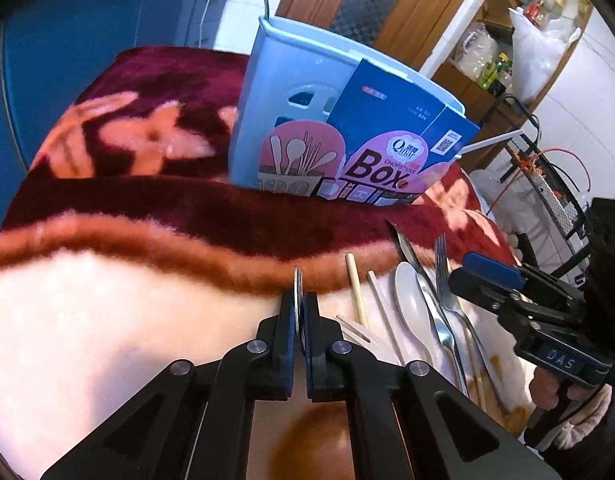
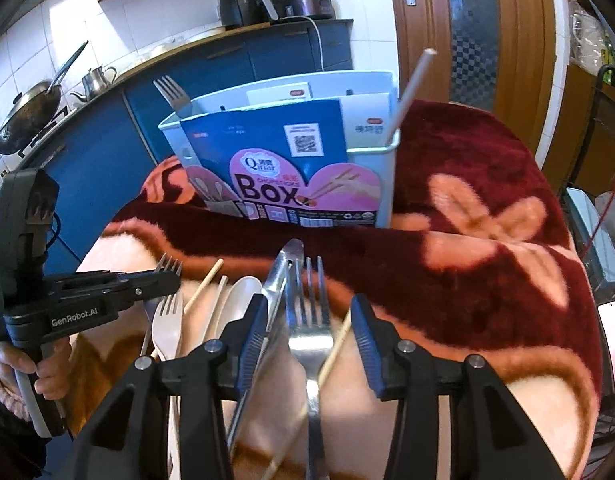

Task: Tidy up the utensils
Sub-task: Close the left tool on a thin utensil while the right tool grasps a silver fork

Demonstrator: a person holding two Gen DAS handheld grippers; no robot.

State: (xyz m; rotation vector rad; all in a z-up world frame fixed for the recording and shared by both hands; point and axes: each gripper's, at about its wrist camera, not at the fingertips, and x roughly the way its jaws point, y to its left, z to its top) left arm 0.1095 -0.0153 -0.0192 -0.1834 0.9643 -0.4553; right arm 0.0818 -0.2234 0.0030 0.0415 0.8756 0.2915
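Observation:
A pale blue utensil holder (image 1: 275,92) (image 2: 381,172) with a blue and pink "Box" card (image 2: 275,176) stands on the blanket. A fork (image 2: 173,94) and a white stick (image 2: 413,84) stand in it. My left gripper (image 1: 298,312) is shut on a metal fork, seen edge-on (image 1: 297,280), whose tines show in the right wrist view (image 2: 169,265). My right gripper (image 2: 311,328) is open, its fingers on either side of a metal fork (image 2: 309,316) and a metal spoon (image 2: 277,280) lying on the blanket. It also shows in the left wrist view (image 1: 473,276).
A white fork (image 2: 167,328), a white spoon (image 2: 241,300) (image 1: 411,300) and chopsticks (image 1: 355,288) (image 2: 205,284) lie beside them on the red and pink blanket (image 2: 487,248). Blue cabinets (image 2: 91,176), a wok (image 2: 27,116) and a wooden door (image 2: 419,28) are behind.

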